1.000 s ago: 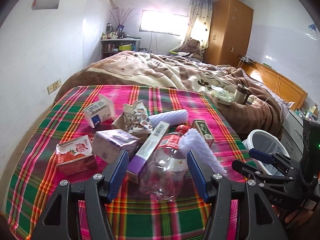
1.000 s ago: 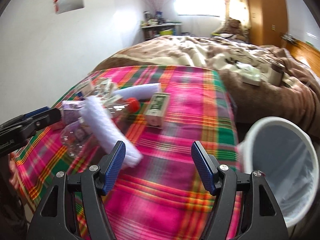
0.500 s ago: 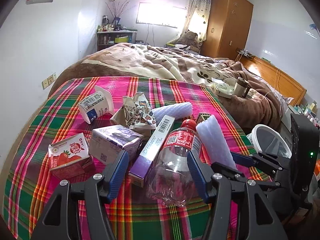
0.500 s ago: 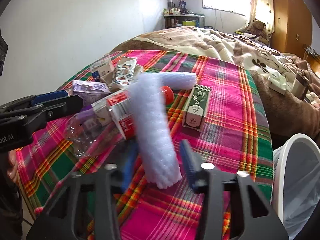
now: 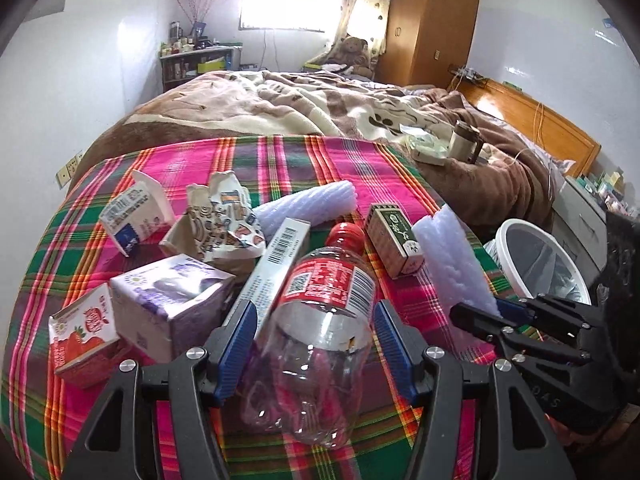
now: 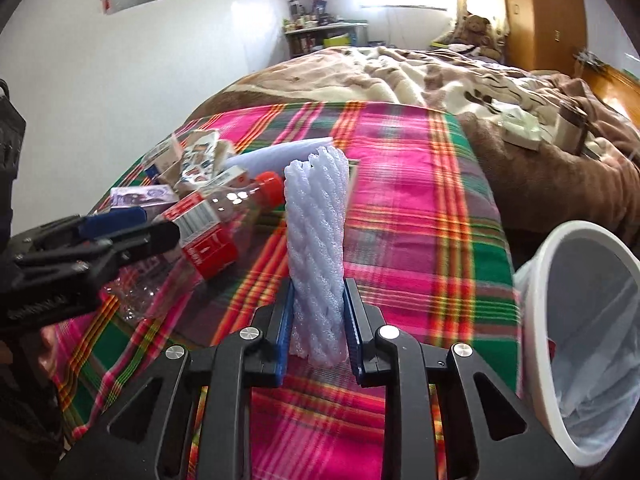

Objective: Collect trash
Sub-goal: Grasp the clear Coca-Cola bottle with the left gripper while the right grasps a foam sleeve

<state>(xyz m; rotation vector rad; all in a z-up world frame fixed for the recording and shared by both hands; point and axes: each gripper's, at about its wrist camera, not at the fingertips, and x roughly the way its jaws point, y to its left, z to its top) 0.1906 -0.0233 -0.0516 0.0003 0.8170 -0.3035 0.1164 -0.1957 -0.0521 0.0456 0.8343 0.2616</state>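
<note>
My right gripper (image 6: 318, 304) is shut on a white foam net sleeve (image 6: 316, 236), which sticks out ahead of its fingers above the plaid cloth; the sleeve also shows in the left wrist view (image 5: 450, 264). My left gripper (image 5: 314, 320) is open, its fingers on either side of an empty clear plastic bottle (image 5: 320, 320) with a red label and cap that lies on the cloth. The bottle also shows in the right wrist view (image 6: 200, 232). A white trash bin (image 6: 588, 344) with a liner stands to the right of the bed.
On the plaid cloth (image 5: 280, 152) lie a strawberry carton (image 5: 82, 332), a purple carton (image 5: 172, 304), a long barcode box (image 5: 272, 268), a crumpled paper bag (image 5: 220, 216), a milk carton (image 5: 134, 212), a second foam sleeve (image 5: 312, 204) and a green box (image 5: 394, 240). A mug (image 5: 464, 140) stands on the brown blanket.
My right gripper closed on the foam sleeve and lifted it off the bottle. My left gripper moved forward around the bottle.
</note>
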